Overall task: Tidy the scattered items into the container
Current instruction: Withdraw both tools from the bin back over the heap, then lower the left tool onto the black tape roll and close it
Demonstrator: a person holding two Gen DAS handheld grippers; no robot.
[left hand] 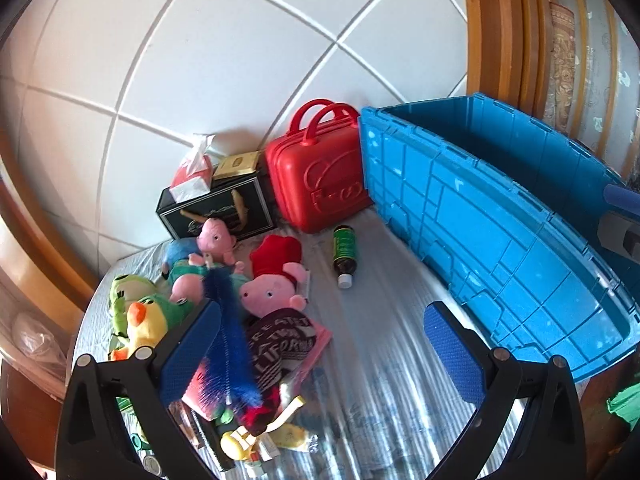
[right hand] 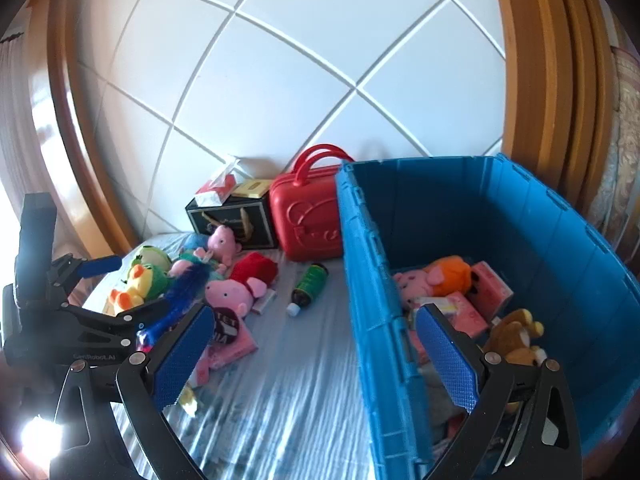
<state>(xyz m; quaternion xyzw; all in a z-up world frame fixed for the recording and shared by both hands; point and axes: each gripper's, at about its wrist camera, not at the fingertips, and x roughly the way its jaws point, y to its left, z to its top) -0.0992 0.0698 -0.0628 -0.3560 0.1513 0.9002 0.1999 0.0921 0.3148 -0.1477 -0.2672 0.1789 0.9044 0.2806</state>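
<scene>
The blue plastic crate (left hand: 500, 240) (right hand: 360, 240) stands at the right. It holds a pink pig plush (right hand: 412, 284), an orange plush (right hand: 450, 276), a brown bear (right hand: 516, 336) and pink packs (right hand: 492, 284). My left gripper (left hand: 320, 354) is open above a pile of toys. A fuzzy blue brush (left hand: 228, 340) (right hand: 180, 296) lies across its left finger. The pile includes a pig plush (left hand: 272, 292) (right hand: 230, 294), a duck plush (left hand: 148, 320) and a dark lettered cap (left hand: 280, 344). A green bottle (left hand: 344, 252) (right hand: 310, 282) lies alone. My right gripper (right hand: 316, 360) is open astride the crate's near wall.
A red hard case (left hand: 320, 184) (right hand: 308, 220), a black gift box (left hand: 224, 208) and a tissue pack (left hand: 192, 172) line the white tiled wall at the back. The striped cloth (left hand: 380, 360) between pile and crate is bare. Wooden frames flank both sides.
</scene>
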